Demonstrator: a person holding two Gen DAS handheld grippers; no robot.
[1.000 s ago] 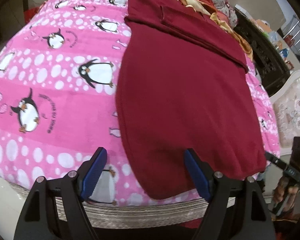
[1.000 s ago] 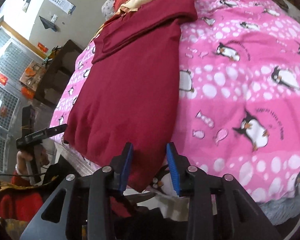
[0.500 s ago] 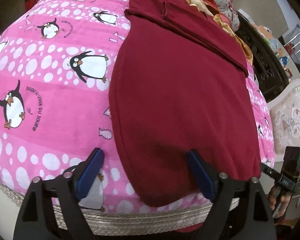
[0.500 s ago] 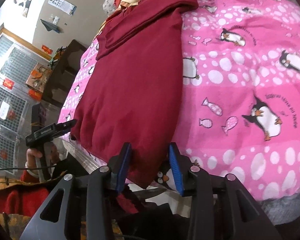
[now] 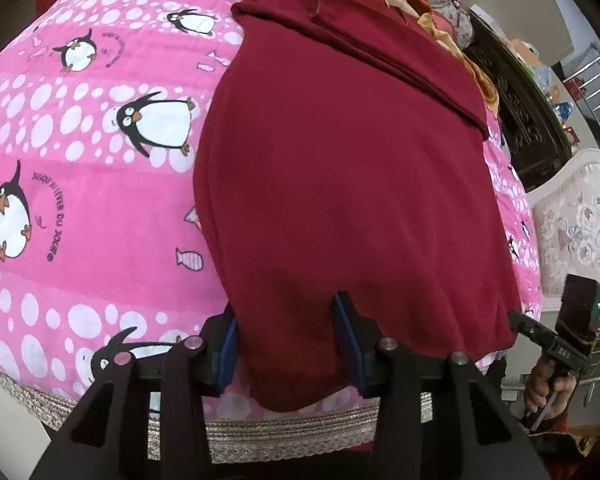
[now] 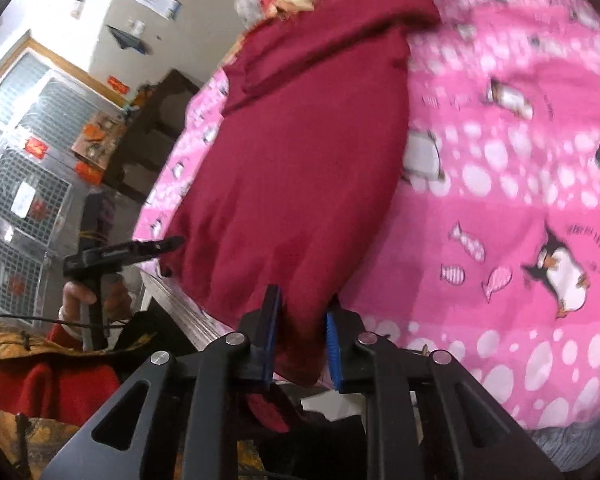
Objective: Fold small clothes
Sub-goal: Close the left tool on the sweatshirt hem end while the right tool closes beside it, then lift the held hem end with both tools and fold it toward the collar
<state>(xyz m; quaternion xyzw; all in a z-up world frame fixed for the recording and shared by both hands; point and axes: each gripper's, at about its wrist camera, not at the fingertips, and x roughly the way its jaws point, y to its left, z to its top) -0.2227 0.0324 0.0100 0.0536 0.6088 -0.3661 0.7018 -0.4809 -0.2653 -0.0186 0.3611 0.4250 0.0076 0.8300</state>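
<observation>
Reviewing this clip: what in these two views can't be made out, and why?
- Garment hem corner under the left gripper: left wrist view, the fingers and frame cover it; grip unclear.
- Hem at the right gripper: right wrist view, motion blur hides whether the cloth is pinched.
- Garment's far end: cut off at the top edge, both views.
- Blanket print text: right wrist view, blurred.

One maroon garment (image 5: pixel 340 168), one penguin blanket (image 5: pixel 80 208), two hand-held grippers (image 5: pixel 290 344)
</observation>
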